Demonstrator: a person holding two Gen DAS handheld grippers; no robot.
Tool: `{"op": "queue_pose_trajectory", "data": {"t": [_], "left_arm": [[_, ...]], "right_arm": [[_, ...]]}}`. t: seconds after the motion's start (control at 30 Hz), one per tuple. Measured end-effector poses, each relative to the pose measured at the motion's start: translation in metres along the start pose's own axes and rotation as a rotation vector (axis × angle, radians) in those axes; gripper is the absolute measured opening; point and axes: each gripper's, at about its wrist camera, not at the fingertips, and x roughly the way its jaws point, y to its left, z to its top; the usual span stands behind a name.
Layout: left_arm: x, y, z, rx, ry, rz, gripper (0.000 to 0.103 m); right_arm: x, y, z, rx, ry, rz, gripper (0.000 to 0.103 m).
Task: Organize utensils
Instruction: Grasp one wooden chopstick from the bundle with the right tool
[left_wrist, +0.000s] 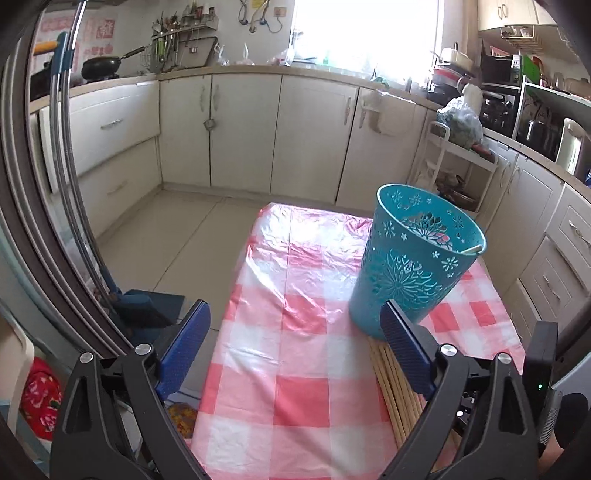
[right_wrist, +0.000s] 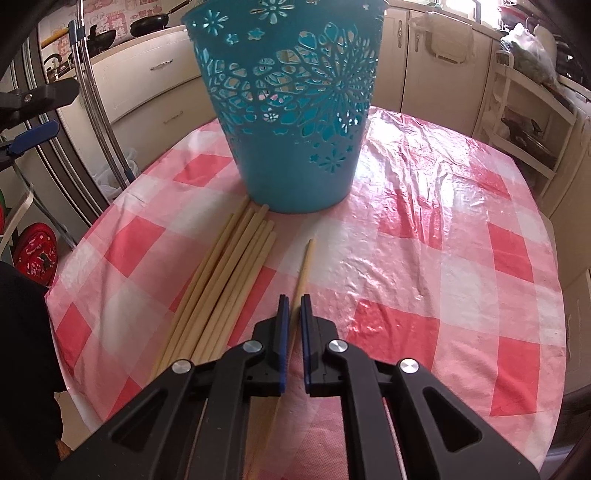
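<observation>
A single chopstick (right_wrist: 303, 269) lies on the bench (right_wrist: 424, 258), clenched by the right gripper (right_wrist: 294, 301), with the bundle of chopsticks (right_wrist: 229, 280) at its nine o'clock. The blue basket (right_wrist: 291, 110) stands at twelve o'clock. The left gripper (left_wrist: 295, 325) hangs released, grasping nothing.

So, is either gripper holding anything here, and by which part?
The right gripper is shut on a single pale wooden chopstick, gripped partway along its shaft, tip free ahead. The left gripper is open and holds nothing.
</observation>
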Motion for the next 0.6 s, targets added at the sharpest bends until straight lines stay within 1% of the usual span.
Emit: {"op": "queue_pose_trajectory", "data": {"t": [0.13, 0.27, 0.47, 0.6], "left_arm": [[0.01, -0.01, -0.003, 0.006, 0.032, -0.019, 0.089], [0.02, -0.018, -0.003, 0.023, 0.057, -0.02, 0.089], [0.029, -0.014, -0.005, -0.007, 0.093, -0.018, 0.09], [0.034, -0.009, -0.005, -0.035, 0.111, -0.013, 0.09]], "right_arm": [[-0.001, -0.012, 0.0, 0.064, -0.001, 0.043, 0.006], [0.0, -0.022, 0.001, 0.129, -0.002, 0.084, 0.006], [-0.006, -0.036, -0.001, 0.207, -0.02, 0.113, 0.006], [-0.019, -0.042, -0.001, 0.245, -0.058, 0.137, 0.006]]}}
